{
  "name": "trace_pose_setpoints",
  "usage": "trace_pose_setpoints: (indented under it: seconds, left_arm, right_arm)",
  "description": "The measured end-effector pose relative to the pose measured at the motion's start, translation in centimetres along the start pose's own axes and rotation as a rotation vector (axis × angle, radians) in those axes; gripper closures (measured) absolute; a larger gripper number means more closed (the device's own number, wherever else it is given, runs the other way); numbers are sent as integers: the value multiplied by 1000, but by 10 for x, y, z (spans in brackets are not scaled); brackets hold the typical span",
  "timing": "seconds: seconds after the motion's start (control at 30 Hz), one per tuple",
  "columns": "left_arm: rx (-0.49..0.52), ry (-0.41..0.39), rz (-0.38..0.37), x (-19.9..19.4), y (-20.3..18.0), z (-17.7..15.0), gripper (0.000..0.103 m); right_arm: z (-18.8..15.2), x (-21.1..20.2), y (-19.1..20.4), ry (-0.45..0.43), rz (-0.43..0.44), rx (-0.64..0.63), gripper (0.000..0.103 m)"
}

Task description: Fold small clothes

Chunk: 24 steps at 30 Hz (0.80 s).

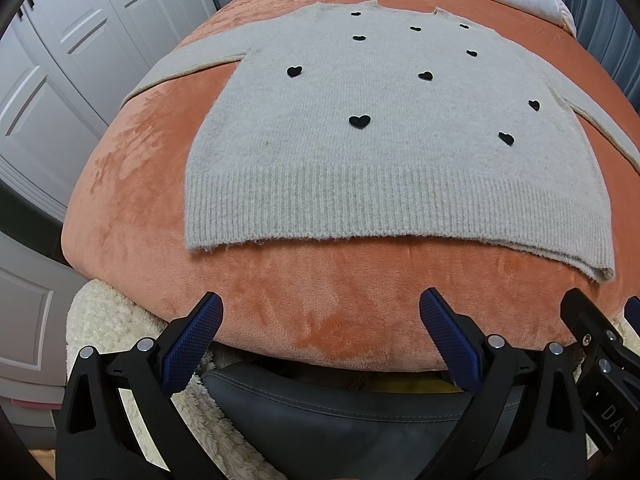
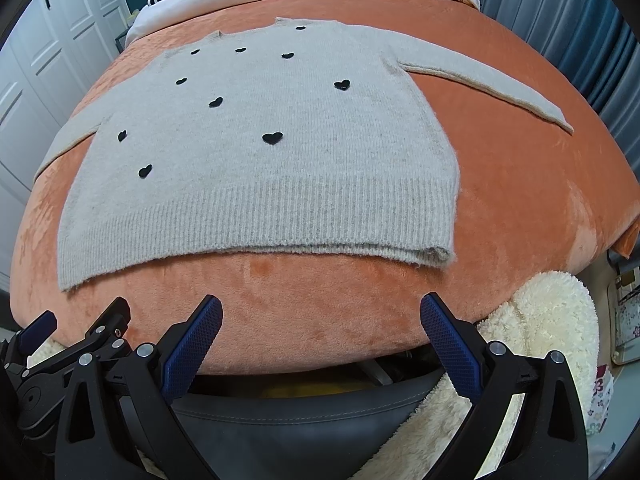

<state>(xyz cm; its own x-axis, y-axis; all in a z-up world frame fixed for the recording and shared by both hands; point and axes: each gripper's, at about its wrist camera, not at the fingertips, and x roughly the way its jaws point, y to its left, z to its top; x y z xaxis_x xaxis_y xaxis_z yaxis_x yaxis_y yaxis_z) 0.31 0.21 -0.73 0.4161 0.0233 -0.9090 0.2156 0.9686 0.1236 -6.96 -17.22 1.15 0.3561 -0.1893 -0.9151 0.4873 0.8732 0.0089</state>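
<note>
Grey fuzzy knit sweater with black hearts (image 1: 360, 152) lies flat, sleeves spread, ready for folding on the orange plush bedcover (image 1: 340, 312); left gripper (image 1: 320, 312) and right gripper (image 2: 320, 312) hover wide-jawed, empty, short of its hem.

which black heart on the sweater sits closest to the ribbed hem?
In the right wrist view, the heart low on the sweater's left side; the other hearts all lie farther up toward the neckline.

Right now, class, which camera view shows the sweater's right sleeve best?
The right wrist view: the right sleeve lies there stretched out whole, cuff included, on the orange blanket. The left wrist view catches only a strip of it at the frame's edge.
</note>
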Motion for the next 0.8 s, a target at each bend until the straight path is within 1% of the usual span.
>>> trace_pose_setpoints:
  seconds: [0.4, 0.8]
  left_arm:
    - [2, 9, 3, 6, 1, -3, 7]
    - [7, 39, 16, 19, -7, 7, 7]
  right_arm:
    - [0, 6, 0, 12, 1, 6, 5]
    - [7, 21, -2, 45, 16, 17, 5]
